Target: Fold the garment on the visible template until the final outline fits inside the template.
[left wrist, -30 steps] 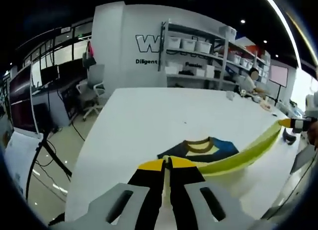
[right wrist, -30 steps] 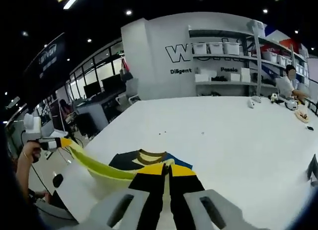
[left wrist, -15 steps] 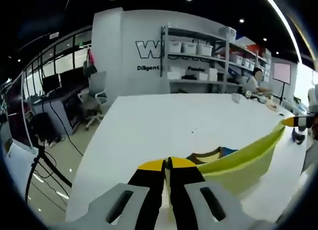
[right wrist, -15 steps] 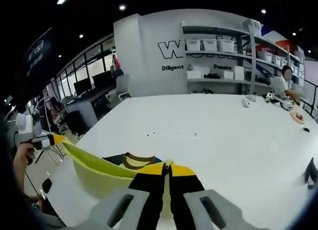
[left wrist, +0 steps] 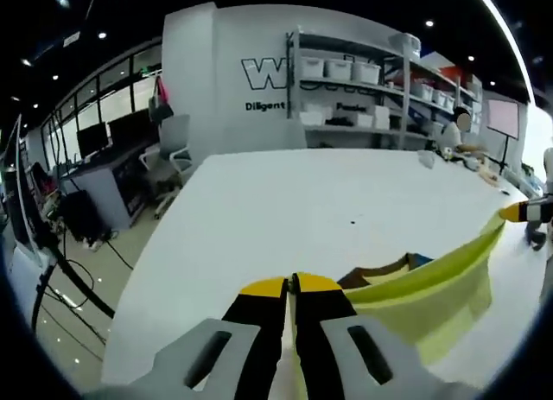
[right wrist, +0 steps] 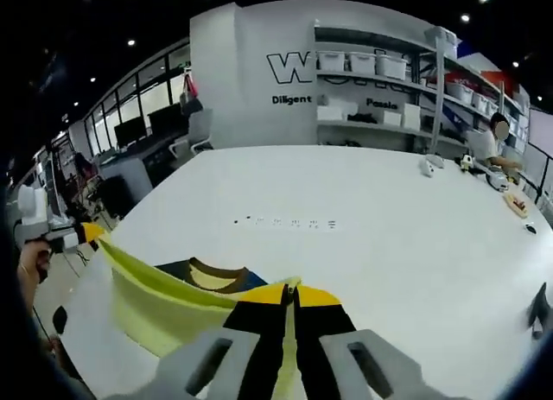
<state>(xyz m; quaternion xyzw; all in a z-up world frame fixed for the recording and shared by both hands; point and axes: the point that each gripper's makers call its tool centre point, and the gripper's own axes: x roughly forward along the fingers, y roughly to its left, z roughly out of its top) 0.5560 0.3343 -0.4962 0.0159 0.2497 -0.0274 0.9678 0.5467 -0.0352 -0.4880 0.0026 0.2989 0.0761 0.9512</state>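
Yellow-green cloth, the hem of a shirt (left wrist: 428,288), stretches taut in the air between two hand-held grippers above a broad white table (left wrist: 285,201). In the left gripper view, the left gripper (left wrist: 289,283) has its black, yellow-tipped jaws pressed together on one corner of the hem, and the cloth runs off to the right, where the yellow tip of the right gripper (left wrist: 518,212) pinches the other corner. In the right gripper view, the right gripper (right wrist: 291,288) shows the same closed pinch on the shirt (right wrist: 173,301), and the left gripper (right wrist: 82,233) sits at the far left, held by a hand (right wrist: 30,262).

Under the lifted hem, the rest of the shirt lies flat on the table (right wrist: 371,219), showing a brown collar (right wrist: 212,270) and dark blue shoulders. Across the room stand shelves (left wrist: 354,80) loaded with white bins, against a grey wall with large lettering. Office chairs (left wrist: 168,154) and desks line the left side.
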